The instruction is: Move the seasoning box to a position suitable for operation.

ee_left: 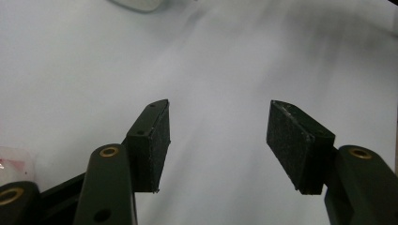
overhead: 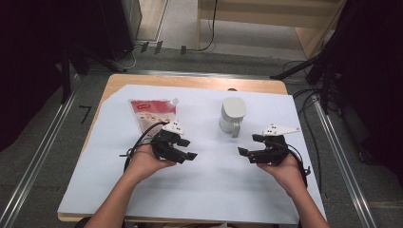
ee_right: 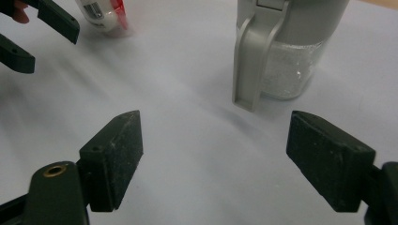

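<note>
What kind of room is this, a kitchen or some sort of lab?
Most likely a lab or recording studio, not a kitchen: the table wears a plain white sheet, cables trail over a grey floor, and dark curtains hang at both sides.

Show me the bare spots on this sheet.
Free: the white sheet between the left gripper and right gripper, both open, and the near strip before the hands. Crowded: the far half, with the red-and-white pouch and grey lidded jar.
</note>
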`<state>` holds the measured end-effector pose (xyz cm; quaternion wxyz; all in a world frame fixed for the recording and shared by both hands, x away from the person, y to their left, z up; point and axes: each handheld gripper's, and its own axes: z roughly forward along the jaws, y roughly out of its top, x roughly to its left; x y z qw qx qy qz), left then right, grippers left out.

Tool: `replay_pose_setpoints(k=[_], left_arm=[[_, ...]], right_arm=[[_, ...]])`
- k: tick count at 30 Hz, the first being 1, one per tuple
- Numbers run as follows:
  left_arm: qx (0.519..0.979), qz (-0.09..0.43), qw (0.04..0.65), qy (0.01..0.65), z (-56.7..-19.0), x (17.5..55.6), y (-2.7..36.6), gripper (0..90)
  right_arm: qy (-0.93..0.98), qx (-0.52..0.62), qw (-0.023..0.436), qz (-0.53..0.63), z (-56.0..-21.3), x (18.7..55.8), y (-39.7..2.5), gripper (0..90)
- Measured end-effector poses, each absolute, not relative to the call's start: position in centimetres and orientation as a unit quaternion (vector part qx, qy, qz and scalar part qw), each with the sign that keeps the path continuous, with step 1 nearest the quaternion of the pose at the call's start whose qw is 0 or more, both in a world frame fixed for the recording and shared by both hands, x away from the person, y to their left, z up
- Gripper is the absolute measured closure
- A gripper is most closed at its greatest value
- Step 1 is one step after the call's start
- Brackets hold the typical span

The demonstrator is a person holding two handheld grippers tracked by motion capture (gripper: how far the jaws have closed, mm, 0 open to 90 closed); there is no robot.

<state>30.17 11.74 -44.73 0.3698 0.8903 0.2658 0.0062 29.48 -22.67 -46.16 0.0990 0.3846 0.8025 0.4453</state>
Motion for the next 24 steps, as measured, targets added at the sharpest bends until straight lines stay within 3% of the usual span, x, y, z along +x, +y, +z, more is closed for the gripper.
replay_pose_setpoints(k=[24], left_arm=[[0.89, 0.013, 0.375, 0.26, -44.39, 30.1, 12.25, 39.2]], right_arm=[[0.801, 0.386, 0.094, 0.448, -46.01, 29.67, -22.38, 31.1]])
